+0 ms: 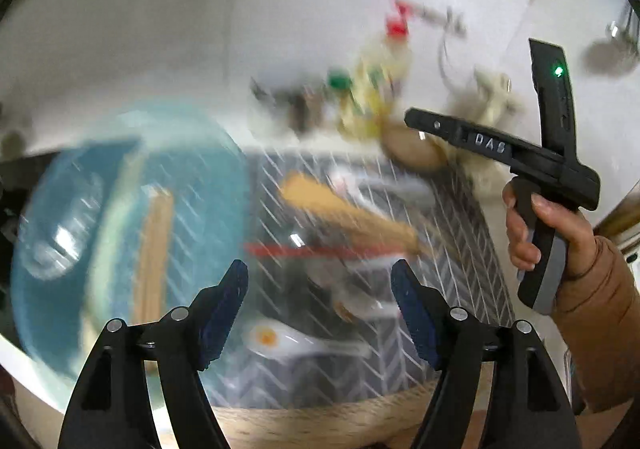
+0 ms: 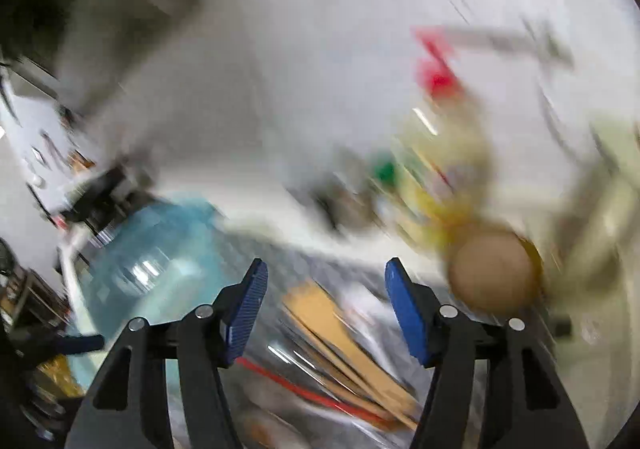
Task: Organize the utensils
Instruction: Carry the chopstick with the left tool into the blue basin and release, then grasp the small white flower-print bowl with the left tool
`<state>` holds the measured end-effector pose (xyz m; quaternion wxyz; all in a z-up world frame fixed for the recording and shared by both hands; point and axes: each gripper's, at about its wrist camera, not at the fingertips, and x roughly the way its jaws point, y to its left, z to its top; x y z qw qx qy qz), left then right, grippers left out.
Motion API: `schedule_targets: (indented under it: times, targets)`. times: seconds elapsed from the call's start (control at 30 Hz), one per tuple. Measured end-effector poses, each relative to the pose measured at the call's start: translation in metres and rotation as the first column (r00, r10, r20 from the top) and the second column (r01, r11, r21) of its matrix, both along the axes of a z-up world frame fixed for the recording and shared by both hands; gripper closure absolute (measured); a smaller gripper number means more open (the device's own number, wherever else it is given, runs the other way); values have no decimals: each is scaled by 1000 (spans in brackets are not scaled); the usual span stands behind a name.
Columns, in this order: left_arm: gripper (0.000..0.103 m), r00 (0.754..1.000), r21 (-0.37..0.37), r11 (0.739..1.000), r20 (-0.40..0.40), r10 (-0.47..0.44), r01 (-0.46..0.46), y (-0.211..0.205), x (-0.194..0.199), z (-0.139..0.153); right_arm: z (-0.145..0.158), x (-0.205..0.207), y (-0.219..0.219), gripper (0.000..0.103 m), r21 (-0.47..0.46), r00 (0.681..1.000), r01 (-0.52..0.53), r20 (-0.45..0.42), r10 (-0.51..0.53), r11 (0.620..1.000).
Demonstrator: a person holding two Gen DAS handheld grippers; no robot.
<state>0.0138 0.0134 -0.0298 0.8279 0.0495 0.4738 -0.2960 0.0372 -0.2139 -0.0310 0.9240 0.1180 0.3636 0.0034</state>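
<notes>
My left claw is spread wide with nothing between its blue ribbed pads, and my right claw stands the same way, empty. Both views are smeared, so I read fine detail with caution.

Just beyond my left claw lies the grey cloth mat with a white herringbone pattern, spread over the pale wooden worktop, I judge to keep the loose utensils in one place. Nearest the left pads is a white ceramic soup spoon with an orange mark in its bowl. A little further out a thin red stick-like utensil lies crosswise, and the broad flat wooden spatula slants over it; the same spatula shows between my right pads.

Left of my left claw sits the translucent blue plastic bin, with long pale wooden chopsticks in it. I take that as where sorted utensils go, though the blur leaves that uncertain.

To the right, my own hand grips the black handle of the other tool. Far back by the white wall stand a yellowish bottle with a red cap and a round tan lid, well apart from the utensils.
</notes>
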Motion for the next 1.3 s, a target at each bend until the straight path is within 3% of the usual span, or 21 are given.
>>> schedule_targets:
  times: [0.1, 0.2, 0.33, 0.47, 0.53, 0.67, 0.8, 0.93, 1.07, 1.3]
  targets:
    - [29, 997, 70, 997, -73, 30, -25, -28, -2, -41, -65, -10, -36, 43, -43, 987, 31, -153, -37, 999]
    - [29, 989, 140, 986, -101, 105, -91, -41, 1, -74, -101, -10, -49, 43, -73, 974, -30, -227, 12, 997]
    - [29, 964, 195, 957, -114, 241, -216, -41, 14, -104, -121, 7, -32, 43, -193, 970, -127, -228, 81, 973]
    - [32, 950, 250, 934, -115, 290, -255, -47, 28, -124, -135, 18, -6, 43, -291, 968, -193, -214, 133, 937]
    - [35, 947, 215, 945, -151, 282, -247, -53, 35, -132, -134, 10, 9, 43, -336, 968, -206, -208, 140, 919]
    - [40, 958, 158, 962, -152, 245, -221, -69, 43, -137, -129, -27, 22, 44, -264, 953, -277, -196, 230, 924]
    - [51, 971, 206, 959, -97, 217, -193, -89, 56, -137, -126, -59, 19, 44, -159, 948, -282, -199, 249, 946]
    - [52, 982, 206, 968, -91, 163, -142, -98, 63, -135, -124, -79, 11, 44, -131, 962, -222, -192, 195, 966]
    - [52, 976, 156, 980, -159, 150, -125, -87, 62, -130, -107, -95, -9, 44, -121, 979, -148, -162, 127, 982]
    - [52, 989, 30, 998, -135, 65, -62, -60, 36, -93, -94, -83, -20, 44, -68, 990, -91, -116, 82, 994]
